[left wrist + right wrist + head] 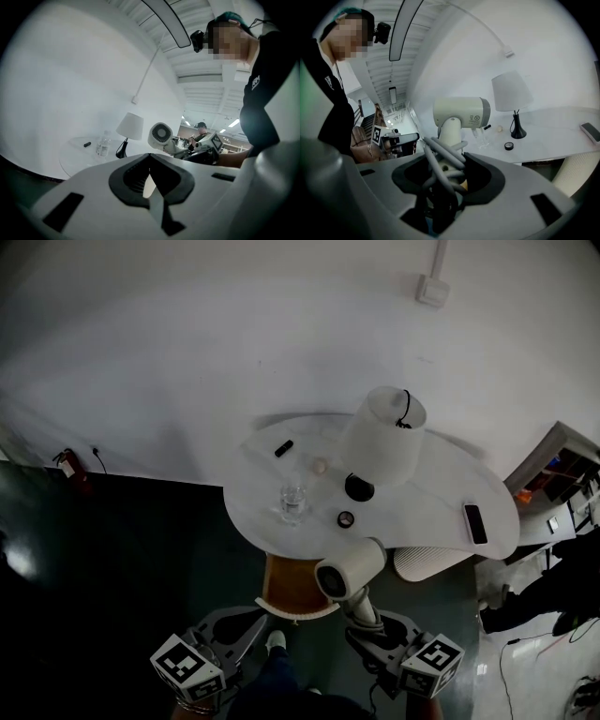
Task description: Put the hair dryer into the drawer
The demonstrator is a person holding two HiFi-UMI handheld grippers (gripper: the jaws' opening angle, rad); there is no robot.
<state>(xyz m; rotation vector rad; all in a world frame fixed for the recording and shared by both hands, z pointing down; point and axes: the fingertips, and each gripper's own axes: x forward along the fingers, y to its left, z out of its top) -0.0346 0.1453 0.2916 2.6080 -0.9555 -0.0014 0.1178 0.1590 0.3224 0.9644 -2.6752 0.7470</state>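
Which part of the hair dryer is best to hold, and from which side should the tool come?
Grip the handle of the hair dryer, coming from its lower end with the jaws across it, as the right tool does now. The handle is slim and straight; the barrel is thick and round, so likely to slip. A grip there should also pin the cord wound round it.

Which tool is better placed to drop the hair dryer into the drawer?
Right. The right tool grips the cream plastic hair dryer by its handle, close above the brown wooden drawer, which looks open. The left tool is empty.
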